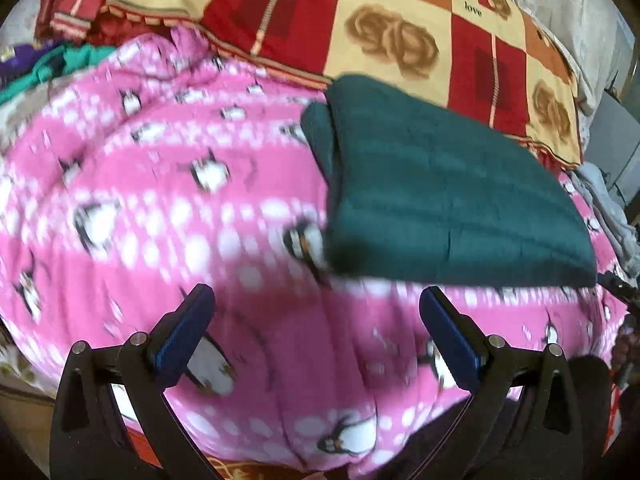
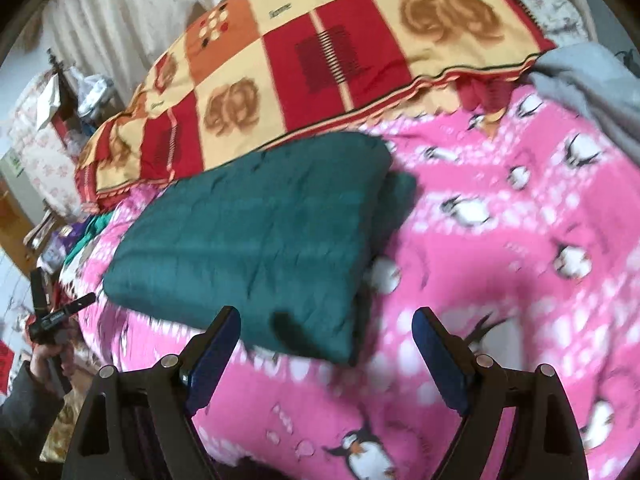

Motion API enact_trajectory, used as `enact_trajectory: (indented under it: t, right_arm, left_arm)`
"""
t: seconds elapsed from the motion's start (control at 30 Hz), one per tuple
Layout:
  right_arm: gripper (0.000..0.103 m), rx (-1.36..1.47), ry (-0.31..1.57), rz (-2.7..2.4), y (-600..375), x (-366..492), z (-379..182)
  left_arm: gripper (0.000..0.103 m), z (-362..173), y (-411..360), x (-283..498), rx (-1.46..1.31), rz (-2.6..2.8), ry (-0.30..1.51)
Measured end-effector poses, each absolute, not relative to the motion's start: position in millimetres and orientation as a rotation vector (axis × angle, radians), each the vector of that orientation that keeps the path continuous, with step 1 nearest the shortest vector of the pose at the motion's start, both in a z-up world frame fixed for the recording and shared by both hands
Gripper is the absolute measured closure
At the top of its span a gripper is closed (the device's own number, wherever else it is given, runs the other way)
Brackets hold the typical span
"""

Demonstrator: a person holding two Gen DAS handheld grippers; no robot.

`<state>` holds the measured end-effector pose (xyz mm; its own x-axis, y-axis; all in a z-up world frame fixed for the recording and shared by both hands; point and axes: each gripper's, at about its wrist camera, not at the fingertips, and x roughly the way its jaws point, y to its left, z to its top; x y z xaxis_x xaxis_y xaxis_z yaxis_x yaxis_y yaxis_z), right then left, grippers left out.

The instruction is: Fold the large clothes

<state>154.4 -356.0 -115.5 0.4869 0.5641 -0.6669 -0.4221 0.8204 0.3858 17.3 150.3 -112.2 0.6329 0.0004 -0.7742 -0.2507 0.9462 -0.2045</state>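
A dark green garment (image 1: 440, 184) lies folded into a thick rectangle on a pink penguin-print blanket (image 1: 180, 200). In the right wrist view the garment (image 2: 256, 236) lies ahead and to the left on the same blanket (image 2: 500, 260). My left gripper (image 1: 316, 312) is open and empty, hovering over the blanket just short of the garment's near edge. My right gripper (image 2: 326, 334) is open and empty, near the garment's near right corner. The left gripper also shows at the far left of the right wrist view (image 2: 60, 316), held in a hand.
A red, orange and cream checked quilt (image 1: 400, 28) lies behind the blanket, also in the right wrist view (image 2: 320, 52). Teal and purple clothes (image 1: 48, 68) are piled at the left. A grey cloth (image 2: 592, 84) lies at the right. Furniture and clutter (image 2: 60, 92) stand beyond the bed.
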Motion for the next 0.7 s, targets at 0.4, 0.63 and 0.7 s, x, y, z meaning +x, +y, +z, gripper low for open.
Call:
enact_trajectory:
  t: [0.4,0.63,0.7]
  right_arm:
    - [0.017,0.132,0.861,0.643,-332,159,-140]
    - [0.038,0.102,0.851,0.710,-323,165,-137]
    - [0.049,0.093,0.844,0.729,-324,163,-131]
  left_arm:
    - [0.001,-116,136,52,-0.225,0.045,0.851]
    - [0.013,-101,104,68,-0.153,-0.117,0.833]
    - [0.024,-95,97,65,-0.116,-0.121,0.827]
